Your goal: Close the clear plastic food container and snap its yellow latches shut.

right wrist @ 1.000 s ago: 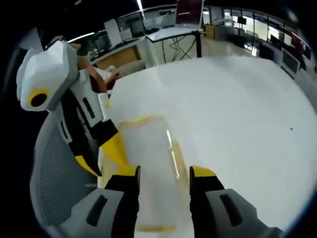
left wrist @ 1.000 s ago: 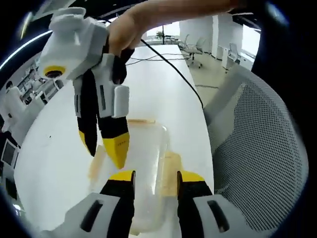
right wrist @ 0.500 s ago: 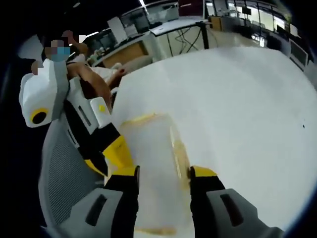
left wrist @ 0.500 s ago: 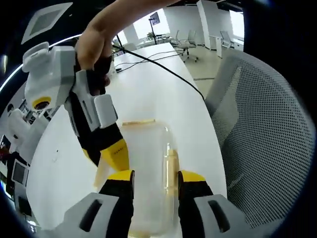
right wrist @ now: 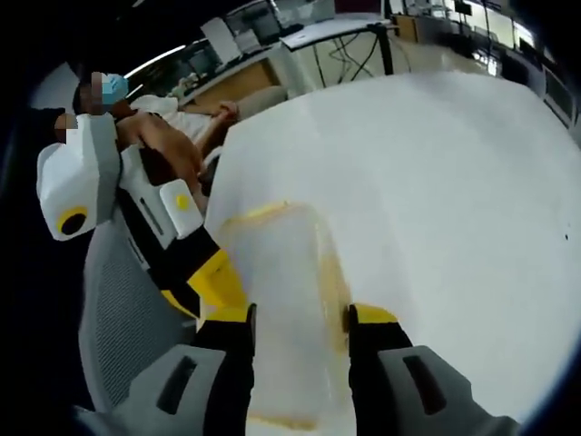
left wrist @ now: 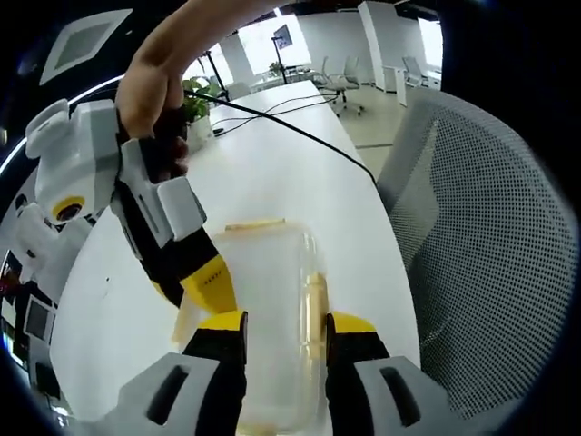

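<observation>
The clear container (left wrist: 268, 318) is seen on the white table (left wrist: 272, 173) at 6 o'clock, between the parted jaws of the left gripper (left wrist: 277, 327). The right gripper (right wrist: 300, 318) is likewise held open over it.

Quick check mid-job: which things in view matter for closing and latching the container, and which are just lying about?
For the job:
clear plastic food container
yellow latches
left gripper
right gripper

Lying about:
white table
grey mesh chair
black cable
potted plant
</observation>
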`<state>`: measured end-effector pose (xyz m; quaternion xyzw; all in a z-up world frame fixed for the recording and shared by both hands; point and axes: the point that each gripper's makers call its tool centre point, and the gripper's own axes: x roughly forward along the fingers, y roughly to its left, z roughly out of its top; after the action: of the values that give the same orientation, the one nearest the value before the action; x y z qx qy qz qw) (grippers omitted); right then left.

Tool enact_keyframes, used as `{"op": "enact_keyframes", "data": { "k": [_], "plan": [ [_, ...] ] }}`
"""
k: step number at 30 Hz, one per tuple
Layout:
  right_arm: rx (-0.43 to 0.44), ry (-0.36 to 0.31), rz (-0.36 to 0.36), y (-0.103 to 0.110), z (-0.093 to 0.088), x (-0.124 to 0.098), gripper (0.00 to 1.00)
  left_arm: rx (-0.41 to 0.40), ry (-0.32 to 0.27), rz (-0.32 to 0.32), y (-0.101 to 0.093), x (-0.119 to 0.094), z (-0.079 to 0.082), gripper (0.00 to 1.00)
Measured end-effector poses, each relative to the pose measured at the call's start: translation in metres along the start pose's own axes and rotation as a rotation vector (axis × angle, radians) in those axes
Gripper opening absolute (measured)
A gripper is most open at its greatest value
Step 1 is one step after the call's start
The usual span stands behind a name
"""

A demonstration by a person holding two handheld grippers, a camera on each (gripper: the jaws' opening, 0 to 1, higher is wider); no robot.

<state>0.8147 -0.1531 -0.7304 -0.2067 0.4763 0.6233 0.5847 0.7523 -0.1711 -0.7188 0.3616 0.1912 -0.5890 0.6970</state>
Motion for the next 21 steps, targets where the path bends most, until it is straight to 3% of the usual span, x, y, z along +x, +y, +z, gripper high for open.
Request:
{"op": "enact_keyframes", "data": {
  "k": [7, 8, 9, 13, 21],
  "plan": [
    [0.011, 0.011, 0.045, 0.002, 0.000, 0.003, 0.35, 0.000, 0.004, 0.021, 0.002, 0.001, -0.002, 0.24],
    [-0.002, 0.024, 0.094, 0.010, -0.001, 0.004, 0.33, 0.004, 0.002, 0.024, 0.003, 0.001, -0.002, 0.22],
    [0.002, 0.028, 0.062, 0.005, -0.001, 0.003, 0.33, 0.032, -0.016, 0.025, 0.004, 0.001, 0.004, 0.22],
    [-0.012, 0.020, 0.062, 0.005, -0.002, 0.003, 0.33, 0.004, -0.011, 0.004, 0.001, 0.000, 0.001, 0.22],
    [-0.030, 0.011, 0.055, 0.006, -0.002, 0.001, 0.33, 0.026, -0.009, 0.014, 0.000, 0.002, -0.001, 0.23]
  ]
}}
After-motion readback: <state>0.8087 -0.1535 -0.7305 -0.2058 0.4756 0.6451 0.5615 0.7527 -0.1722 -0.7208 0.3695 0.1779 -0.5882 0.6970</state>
